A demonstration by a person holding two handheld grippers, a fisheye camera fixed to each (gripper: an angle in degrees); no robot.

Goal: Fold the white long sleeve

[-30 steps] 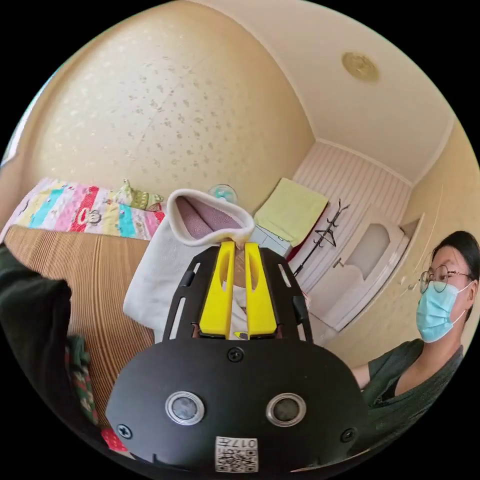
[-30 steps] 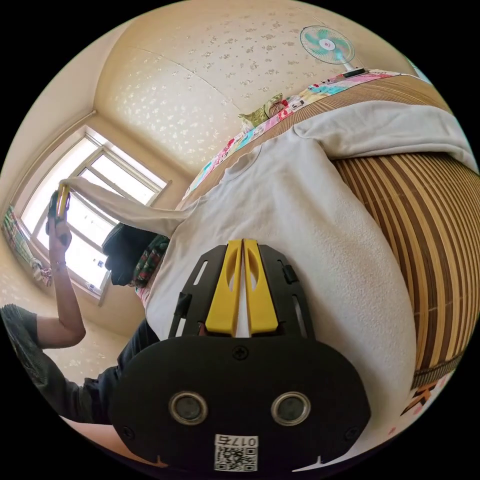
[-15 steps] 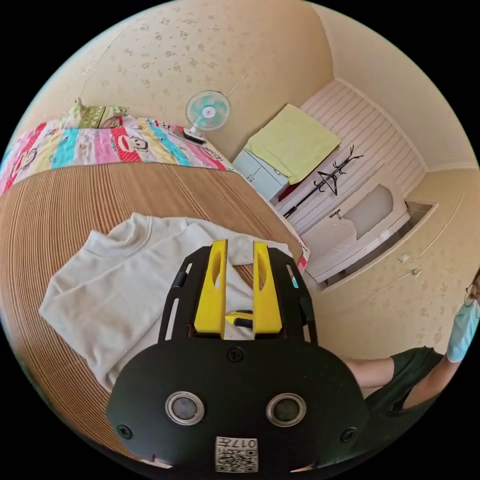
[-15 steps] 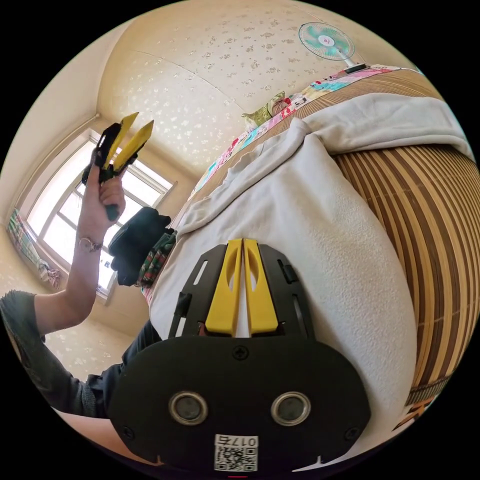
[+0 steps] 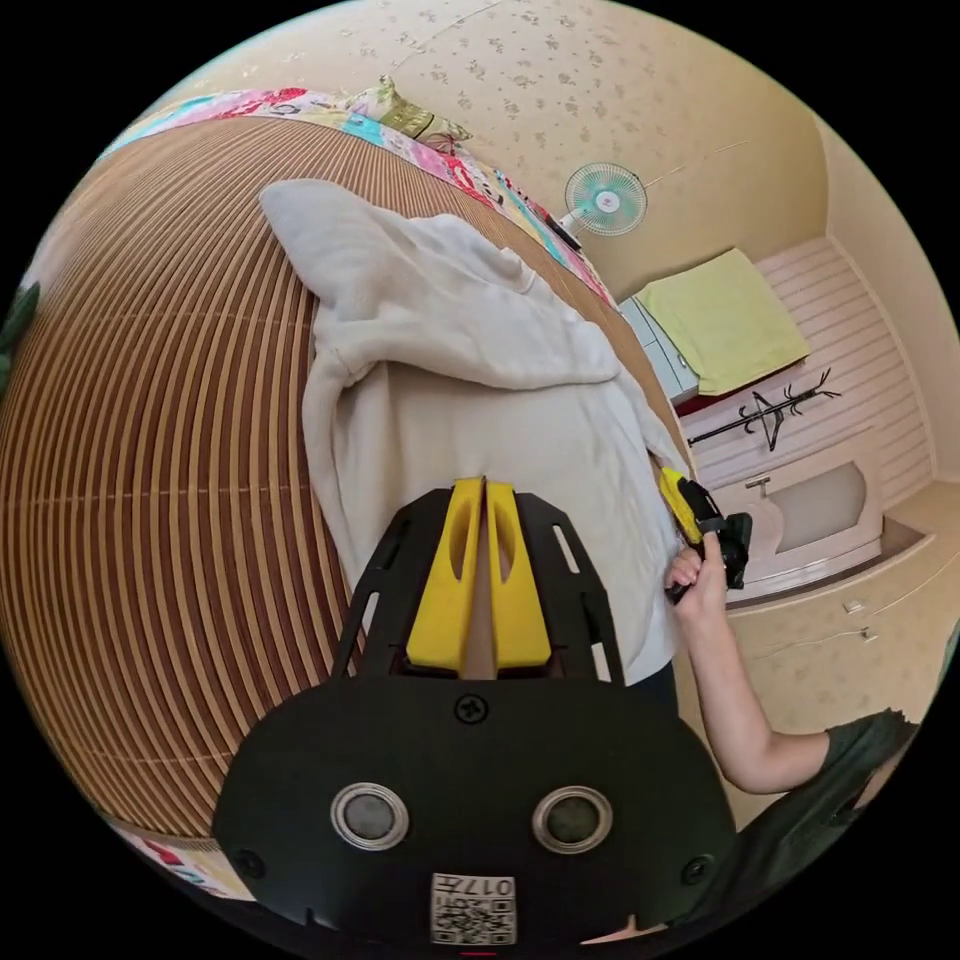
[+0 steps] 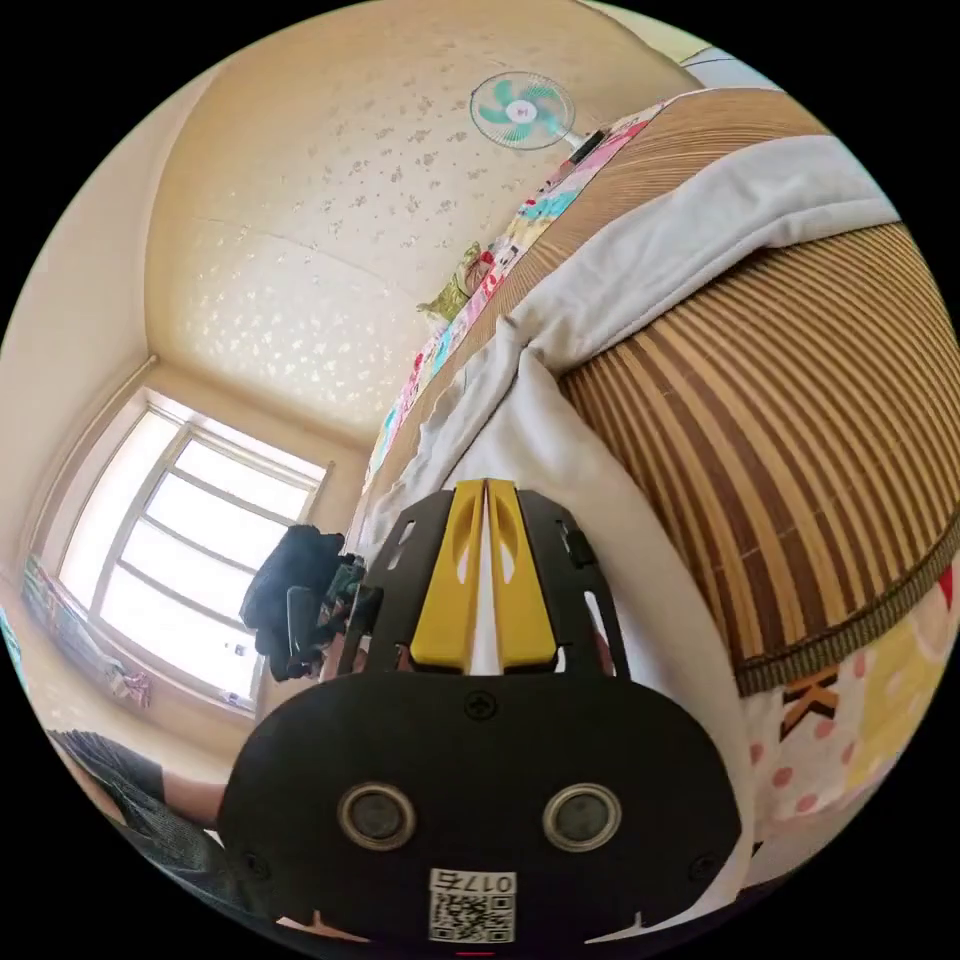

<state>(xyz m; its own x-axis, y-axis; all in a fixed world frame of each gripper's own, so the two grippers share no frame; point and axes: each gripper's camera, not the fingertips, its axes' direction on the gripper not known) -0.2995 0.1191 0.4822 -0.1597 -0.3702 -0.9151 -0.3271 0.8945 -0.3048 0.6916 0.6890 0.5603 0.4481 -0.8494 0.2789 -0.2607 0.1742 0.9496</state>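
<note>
The white long sleeve shirt [image 5: 470, 400] lies on a striped bamboo mat [image 5: 160, 480], with one sleeve [image 5: 400, 290] folded across its body. My left gripper [image 5: 485, 488] is at the shirt's lower edge and appears shut on the hem. A hand holds my right gripper [image 5: 688, 508] at the shirt's far hem corner. In the right gripper view the right gripper [image 6: 485, 487] is shut on white cloth [image 6: 520, 430]. The other sleeve [image 6: 760, 200] stretches away over the mat [image 6: 800, 440].
A small fan [image 5: 603, 200] stands at the far end of the bed. A green towel [image 5: 725, 320] covers a cabinet near a coat rack [image 5: 765, 415]. Dark clothes [image 6: 290, 590] are piled by the window [image 6: 170, 560]. The mat's bound edge [image 6: 840, 640] drops off beside my right gripper.
My left gripper let go of the raised sleeve, which now lies across the shirt's body. It came down to the hem and shut. The right gripper stayed shut on the hem.
</note>
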